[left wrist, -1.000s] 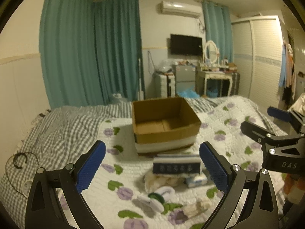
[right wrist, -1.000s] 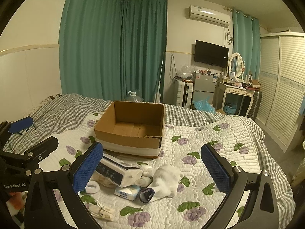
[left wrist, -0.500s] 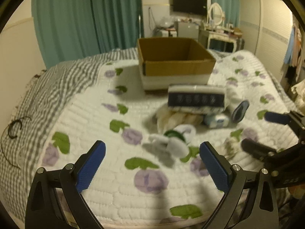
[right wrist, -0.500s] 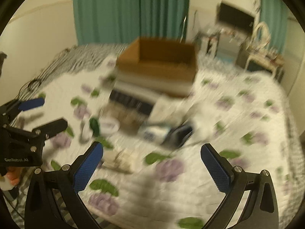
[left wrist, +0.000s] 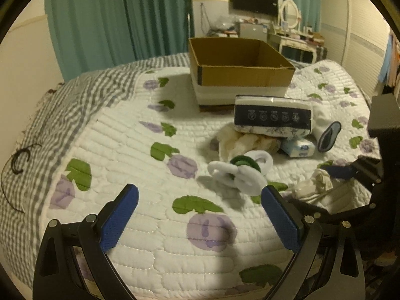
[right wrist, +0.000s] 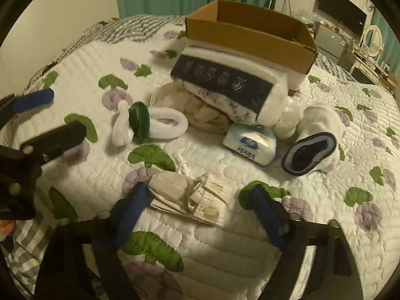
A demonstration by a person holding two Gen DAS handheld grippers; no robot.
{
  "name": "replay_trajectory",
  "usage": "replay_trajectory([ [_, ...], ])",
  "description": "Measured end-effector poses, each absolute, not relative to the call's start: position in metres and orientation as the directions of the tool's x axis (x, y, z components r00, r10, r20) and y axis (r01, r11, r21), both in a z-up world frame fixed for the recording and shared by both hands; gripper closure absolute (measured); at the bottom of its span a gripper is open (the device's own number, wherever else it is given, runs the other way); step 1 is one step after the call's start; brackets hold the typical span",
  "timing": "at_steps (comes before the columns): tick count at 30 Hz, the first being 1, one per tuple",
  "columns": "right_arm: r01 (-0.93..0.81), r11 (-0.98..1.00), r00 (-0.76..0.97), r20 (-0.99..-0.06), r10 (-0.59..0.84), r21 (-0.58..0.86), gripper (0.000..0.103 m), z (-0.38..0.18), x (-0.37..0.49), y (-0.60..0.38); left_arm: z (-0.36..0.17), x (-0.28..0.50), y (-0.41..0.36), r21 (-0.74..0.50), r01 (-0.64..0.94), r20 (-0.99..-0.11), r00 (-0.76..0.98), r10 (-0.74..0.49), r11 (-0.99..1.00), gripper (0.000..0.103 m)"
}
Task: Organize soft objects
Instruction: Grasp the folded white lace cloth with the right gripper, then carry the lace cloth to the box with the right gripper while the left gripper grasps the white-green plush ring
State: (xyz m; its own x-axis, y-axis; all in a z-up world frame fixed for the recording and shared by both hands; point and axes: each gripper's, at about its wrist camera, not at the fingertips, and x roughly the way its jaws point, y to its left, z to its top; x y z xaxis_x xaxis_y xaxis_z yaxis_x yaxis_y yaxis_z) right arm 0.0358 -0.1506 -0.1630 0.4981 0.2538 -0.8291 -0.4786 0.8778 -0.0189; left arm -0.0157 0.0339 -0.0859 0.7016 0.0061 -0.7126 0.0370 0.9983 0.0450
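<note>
A heap of soft things lies on the quilted bed in front of an open cardboard box (left wrist: 237, 62) (right wrist: 250, 32). It holds a dark blue tissue pack (left wrist: 272, 117) (right wrist: 222, 82), a small Vinda tissue packet (right wrist: 250, 145), a white sock with a dark cuff (right wrist: 312, 147), white and green hair scrunchies (left wrist: 240, 172) (right wrist: 142, 122), and cream face masks (right wrist: 187, 195). My right gripper (right wrist: 200, 210) is open, its fingers on either side of the masks, just above the quilt. My left gripper (left wrist: 200, 217) is open and empty, low over the quilt in front of the scrunchies.
The quilt (left wrist: 120, 150) has purple flowers and green leaves; a grey checked blanket (left wrist: 75, 100) lies at the left. A black cable (left wrist: 17, 160) lies on it. Teal curtains, a dresser and a wardrobe stand behind the bed.
Both grippers have dropped from a high view of the room towards the bed. The right one has moved in around the face masks. Both stay open.
</note>
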Motion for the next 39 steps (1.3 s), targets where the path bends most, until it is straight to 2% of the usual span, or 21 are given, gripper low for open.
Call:
replay_trajectory([
  [2, -0.478, 0.878, 0.495, -0.833, 0.245, -0.026, 0.042, -0.164, 0.038, -0.151, -0.085, -0.015, 0.033, 0.05, 0.035, -0.71, 0.704, 0.011, 0.998, 0.003],
  [3, -0.476, 0.879, 0.497, -0.831, 0.251, -0.019, 0.043, -0.162, 0.037, -0.152, -0.084, -0.015, 0.032, 0.057, 0.036, -0.707, 0.707, 0.015, 0.998, 0.003],
  [11, -0.399, 0.917, 0.609, -0.749, 0.262, -0.005, 0.044, -0.119, 0.038, -0.186, -0.065, -0.006, 0.008, 0.071, 0.087, -0.675, 0.737, -0.016, 0.994, 0.003],
  [17, -0.314, 0.949, 0.663, -0.717, 0.217, -0.002, 0.044, -0.101, 0.053, -0.217, -0.081, 0.025, -0.003, 0.065, 0.075, -0.73, 0.684, -0.004, 0.995, 0.004],
  [18, -0.311, 0.95, 0.663, -0.718, 0.213, -0.006, 0.044, -0.103, 0.054, -0.219, -0.089, 0.033, -0.003, 0.057, 0.065, -0.746, 0.665, -0.001, 0.996, 0.013],
  [19, -0.313, 0.95, 0.657, -0.722, 0.215, -0.002, 0.044, -0.105, 0.057, -0.219, -0.093, 0.035, -0.003, 0.052, 0.063, -0.755, 0.656, -0.002, 0.997, 0.017],
  [23, -0.326, 0.945, 0.641, -0.736, 0.217, -0.005, 0.044, -0.115, 0.061, -0.217, -0.117, 0.045, -0.003, 0.003, 0.085, -0.799, 0.599, -0.048, 0.996, 0.018],
  [26, -0.336, 0.942, 0.633, -0.74, 0.227, 0.002, 0.044, -0.119, 0.065, -0.215, -0.13, 0.049, -0.006, 0.011, 0.096, -0.822, 0.568, -0.046, 0.995, 0.034],
  [28, -0.339, 0.941, 0.631, -0.74, 0.233, 0.008, 0.044, -0.12, 0.065, -0.216, -0.132, 0.05, -0.006, -0.007, 0.108, -0.828, 0.557, -0.066, 0.994, 0.04],
  [29, -0.339, 0.941, 0.63, -0.74, 0.235, 0.01, 0.044, -0.12, 0.065, -0.216, -0.132, 0.049, -0.006, -0.011, 0.11, -0.827, 0.558, -0.071, 0.994, 0.048],
  [30, -0.338, 0.941, 0.631, -0.739, 0.237, 0.013, 0.044, -0.12, 0.064, -0.216, -0.13, 0.048, -0.005, -0.017, 0.112, -0.823, 0.562, -0.078, 0.994, 0.066],
  [31, -0.337, 0.941, 0.631, -0.738, 0.238, 0.015, 0.044, -0.12, 0.064, -0.217, -0.128, 0.046, -0.004, -0.03, 0.118, -0.82, 0.566, -0.092, 0.993, 0.072],
  [36, -0.335, 0.942, 0.642, -0.729, 0.238, 0.013, 0.044, -0.115, 0.059, -0.217, -0.119, 0.037, -0.003, -0.054, 0.119, -0.801, 0.587, -0.114, 0.991, 0.078],
  [39, -0.335, 0.942, 0.652, -0.721, 0.235, 0.004, 0.044, -0.111, 0.053, -0.217, -0.111, 0.032, 0.0, -0.06, 0.115, -0.788, 0.604, -0.117, 0.992, 0.079],
])
